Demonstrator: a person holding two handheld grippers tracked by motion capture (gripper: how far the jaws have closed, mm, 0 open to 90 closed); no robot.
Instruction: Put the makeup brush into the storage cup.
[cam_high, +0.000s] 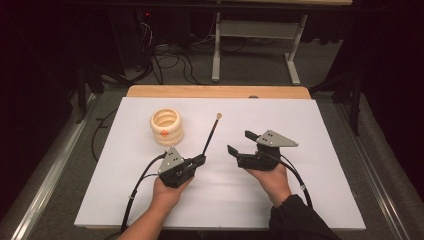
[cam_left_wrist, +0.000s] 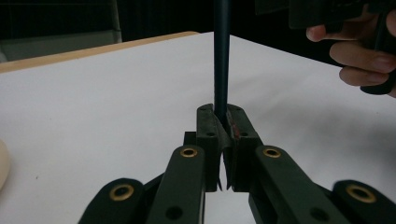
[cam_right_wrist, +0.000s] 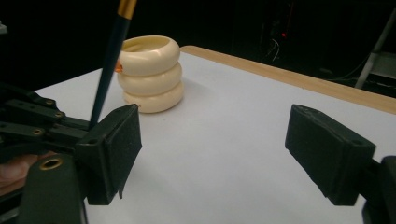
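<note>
Left gripper (cam_high: 199, 161) clamped on the dark end of a brush (cam_high: 212, 134); in the left gripper view the fingers (cam_left_wrist: 209, 133) pinch the handle (cam_left_wrist: 221, 56) tight, no gap. In the high view the brush sticks out forward from the left gripper and slants right, tan tip toward the far side of the bench (cam_high: 300, 200), tip lifted off the white sheet as far as I can tell. Right gripper (cam_high: 241, 142) held well apart from the brush, to its right, fingers (cam_right_wrist: 116, 149) apart with nothing between them, just bare sheet. Cream ring stack (cam_high: 167, 126), three rings with a small orange mark on the side, stands upright near the far left of the sheet, just beyond the left gripper and left of the brush, not touching it. Right gripper view: the brush handle (cam_right_wrist: 109, 60) crosses in front of the stack (cam_right_wrist: 152, 73).
</note>
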